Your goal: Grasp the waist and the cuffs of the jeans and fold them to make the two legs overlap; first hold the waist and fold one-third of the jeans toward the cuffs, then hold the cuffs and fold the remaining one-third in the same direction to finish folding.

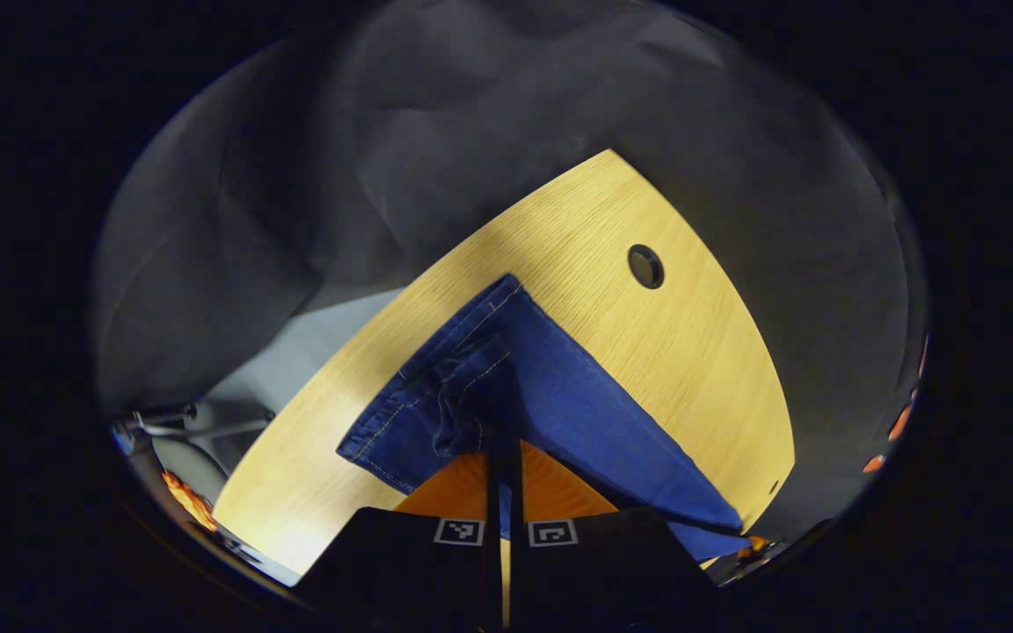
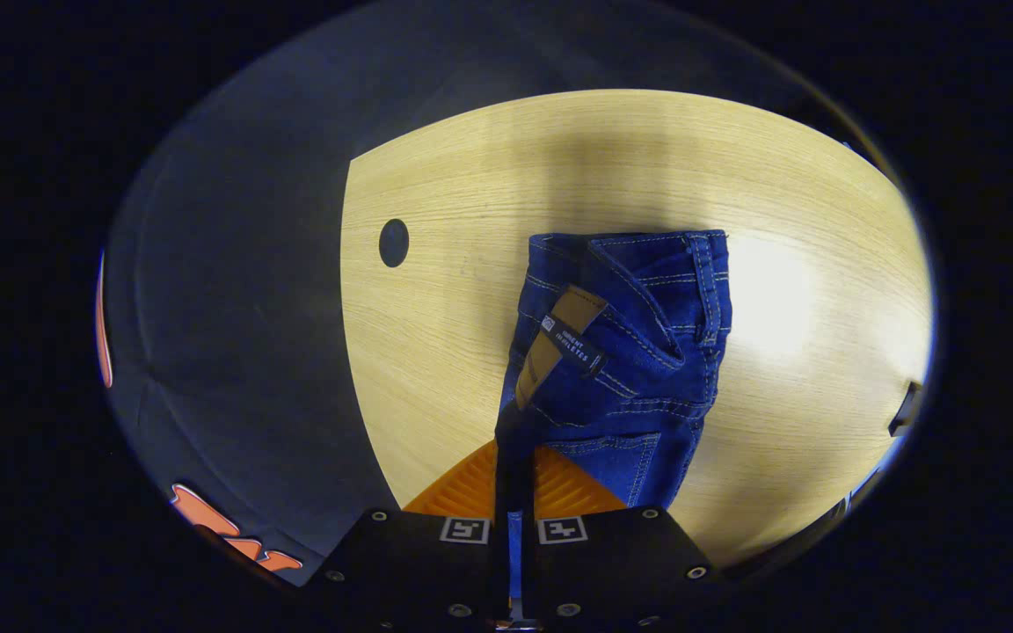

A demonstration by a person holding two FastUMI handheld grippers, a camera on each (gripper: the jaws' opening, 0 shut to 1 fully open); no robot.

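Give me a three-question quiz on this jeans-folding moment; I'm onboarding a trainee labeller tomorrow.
1. True or false: the left gripper is open and clear of the jeans.
2. What does the right gripper pinch? A) the table edge B) denim of the jeans C) nothing
3. Fill in: the round hole is in the wooden ____.

Key: 1 false, its fingers are closed on denim; 2 B; 3 table.
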